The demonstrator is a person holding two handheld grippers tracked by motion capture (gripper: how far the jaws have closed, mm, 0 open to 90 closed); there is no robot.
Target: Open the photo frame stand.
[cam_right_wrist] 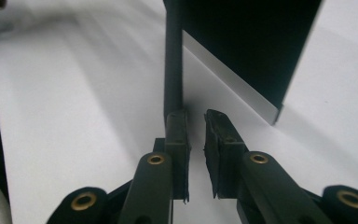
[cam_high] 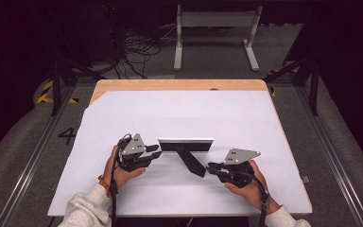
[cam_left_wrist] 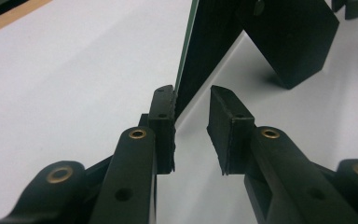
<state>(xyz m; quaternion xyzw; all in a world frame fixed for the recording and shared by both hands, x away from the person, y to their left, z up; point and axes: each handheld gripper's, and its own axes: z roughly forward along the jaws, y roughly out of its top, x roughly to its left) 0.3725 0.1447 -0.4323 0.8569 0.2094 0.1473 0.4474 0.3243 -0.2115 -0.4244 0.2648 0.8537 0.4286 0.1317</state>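
Frame: we see a black picture frame standing upright on the white sheet covering the bench, its rear stand leg slanting towards us.
Left tool: our left tool sits at the frame's left end; in the left gripper view its jaws stand a little apart, one pad just at the frame's edge, gripping nothing.
Right tool: our right tool lies just right of the stand leg's foot; in the right gripper view a narrow gap shows between its jaws, nothing clamped, the leg just ahead.
Hands: each of our hands holds its tool low over the sheet.
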